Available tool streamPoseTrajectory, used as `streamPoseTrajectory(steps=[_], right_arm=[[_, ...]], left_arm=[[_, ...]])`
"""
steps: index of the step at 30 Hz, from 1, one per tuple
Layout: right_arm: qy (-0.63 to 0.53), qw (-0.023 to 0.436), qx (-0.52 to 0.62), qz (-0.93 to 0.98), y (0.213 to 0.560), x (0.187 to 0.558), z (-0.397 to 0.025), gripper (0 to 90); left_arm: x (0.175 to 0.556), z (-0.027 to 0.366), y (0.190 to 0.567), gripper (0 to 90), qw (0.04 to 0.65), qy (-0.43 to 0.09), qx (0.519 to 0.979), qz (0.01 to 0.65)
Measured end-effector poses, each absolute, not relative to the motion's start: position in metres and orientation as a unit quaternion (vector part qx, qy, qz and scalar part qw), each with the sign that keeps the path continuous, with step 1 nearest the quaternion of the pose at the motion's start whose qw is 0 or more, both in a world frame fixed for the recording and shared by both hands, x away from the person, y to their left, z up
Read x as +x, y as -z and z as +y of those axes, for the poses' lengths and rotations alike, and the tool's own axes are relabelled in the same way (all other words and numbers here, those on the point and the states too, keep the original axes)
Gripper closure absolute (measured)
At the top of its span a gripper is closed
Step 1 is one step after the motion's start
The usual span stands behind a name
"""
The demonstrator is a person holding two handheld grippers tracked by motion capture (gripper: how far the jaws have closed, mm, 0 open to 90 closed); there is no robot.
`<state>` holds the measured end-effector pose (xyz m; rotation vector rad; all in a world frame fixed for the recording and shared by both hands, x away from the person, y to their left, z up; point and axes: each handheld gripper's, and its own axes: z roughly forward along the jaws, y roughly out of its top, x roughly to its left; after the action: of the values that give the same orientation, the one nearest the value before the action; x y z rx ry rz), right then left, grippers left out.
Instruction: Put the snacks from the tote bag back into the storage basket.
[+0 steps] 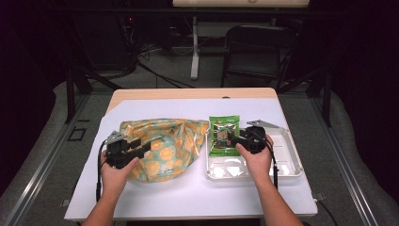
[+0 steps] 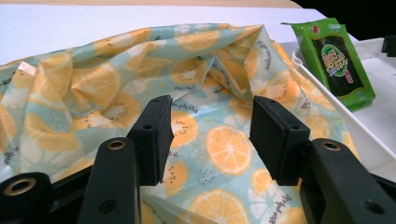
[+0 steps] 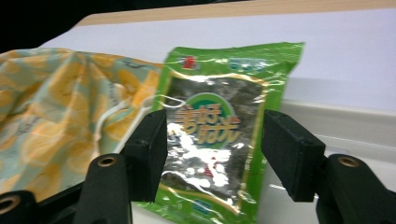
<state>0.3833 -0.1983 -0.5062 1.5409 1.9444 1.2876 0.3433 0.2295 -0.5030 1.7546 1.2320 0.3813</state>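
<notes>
My right gripper [image 3: 212, 154] is hanging open, jaws either side of the one green snack packet [image 3: 219, 135], which is lying in the white tray [image 1: 287, 157] against its left rim, long axis pointing away from me. My left gripper [image 2: 210, 135] is gaping open over the one fruit-print bag [image 2: 140, 84], beside the tray.

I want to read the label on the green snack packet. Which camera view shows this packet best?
The right gripper view: the green snack packet is close and faces the camera, between the open jaws. The left gripper view shows it small and slanted in the white tray. The high view shows it tiny, partly behind the right gripper.
</notes>
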Motion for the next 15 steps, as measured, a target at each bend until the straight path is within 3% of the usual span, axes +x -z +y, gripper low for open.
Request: streamPoseTrajectory(steps=[15], right_arm=[[-0.469,0.169,0.465,0.731,0.49,0.36,-0.155,38.6]], left_arm=[[0.345,0.234,0.505,48.5,0.46,-0.157,0.712,0.506]])
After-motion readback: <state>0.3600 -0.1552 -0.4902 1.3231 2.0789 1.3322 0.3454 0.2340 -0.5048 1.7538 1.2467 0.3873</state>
